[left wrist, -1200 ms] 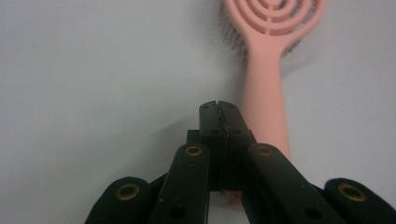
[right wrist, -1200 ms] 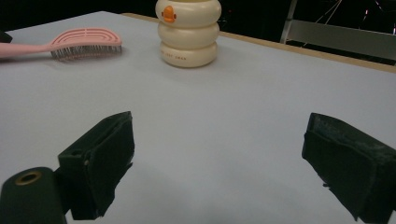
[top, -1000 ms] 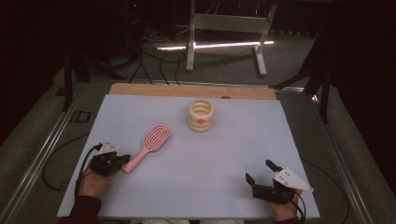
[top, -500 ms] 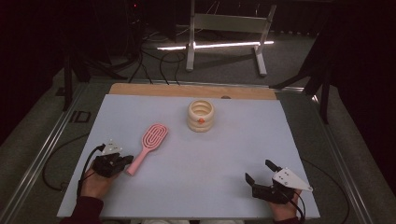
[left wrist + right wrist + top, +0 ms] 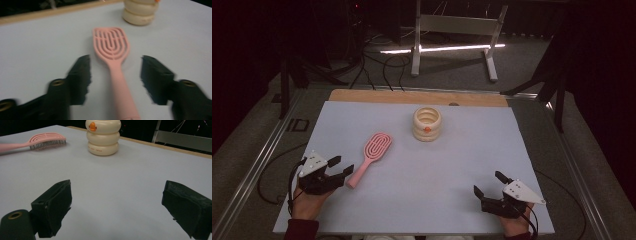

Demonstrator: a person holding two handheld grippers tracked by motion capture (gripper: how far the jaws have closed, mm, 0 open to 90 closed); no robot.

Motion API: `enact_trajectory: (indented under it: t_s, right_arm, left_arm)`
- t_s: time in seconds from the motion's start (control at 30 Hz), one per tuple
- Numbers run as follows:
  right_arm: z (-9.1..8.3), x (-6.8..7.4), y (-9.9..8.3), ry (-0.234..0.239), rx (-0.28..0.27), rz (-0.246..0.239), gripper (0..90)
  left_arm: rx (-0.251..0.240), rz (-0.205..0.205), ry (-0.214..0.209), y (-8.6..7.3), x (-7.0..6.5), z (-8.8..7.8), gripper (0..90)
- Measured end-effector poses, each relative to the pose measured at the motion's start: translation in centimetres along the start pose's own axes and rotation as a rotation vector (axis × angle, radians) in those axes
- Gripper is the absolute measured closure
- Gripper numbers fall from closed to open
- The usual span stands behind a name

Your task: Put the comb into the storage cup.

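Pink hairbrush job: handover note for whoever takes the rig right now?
Left gripper: jaws have just been opening, now apart on either side of the pink hairbrush handle, pads clear of it.
Right gripper: open, holding nothing, near the table's front right corner.
Hairbrush lies flat, bristles down; cream ringed container stands upright behind it, apart.
Done: brush released on the table.
Left: probably pull the left gripper back; no sign yet of a next target.

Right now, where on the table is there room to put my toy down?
The wide bare middle, between the brush, the cup and the right tool, is free. So is the far right corner beyond the cup. It is crowded near the left tool, open around the brush handle.
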State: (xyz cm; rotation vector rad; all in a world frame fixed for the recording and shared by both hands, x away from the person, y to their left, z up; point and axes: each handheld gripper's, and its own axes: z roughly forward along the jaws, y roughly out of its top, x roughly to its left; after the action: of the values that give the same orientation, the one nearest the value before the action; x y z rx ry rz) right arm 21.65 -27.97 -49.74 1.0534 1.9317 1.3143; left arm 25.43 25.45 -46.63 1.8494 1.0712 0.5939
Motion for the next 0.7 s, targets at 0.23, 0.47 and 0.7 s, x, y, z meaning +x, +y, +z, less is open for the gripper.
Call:
enact_trajectory:
  t_s: [0.23,0.47,0.7]
  right_arm:
    - [0.1,0.0,0.1,0.009,-0.007,-0.009,8.8]
    - [0.3,-0.4,0.2,0.029,-0.017,-0.008,8.8]
    - [0.7,-0.4,0.4,0.038,-0.015,-0.025,8.8]
  left_arm:
    - [-0.053,-0.045,0.099,-0.5,0.1,-1.3,4.0]
    - [-0.139,-0.022,0.098,-1.1,-0.2,-2.1,0.0]
    - [-0.186,-0.003,0.097,-1.4,-0.5,-2.8,0.1]
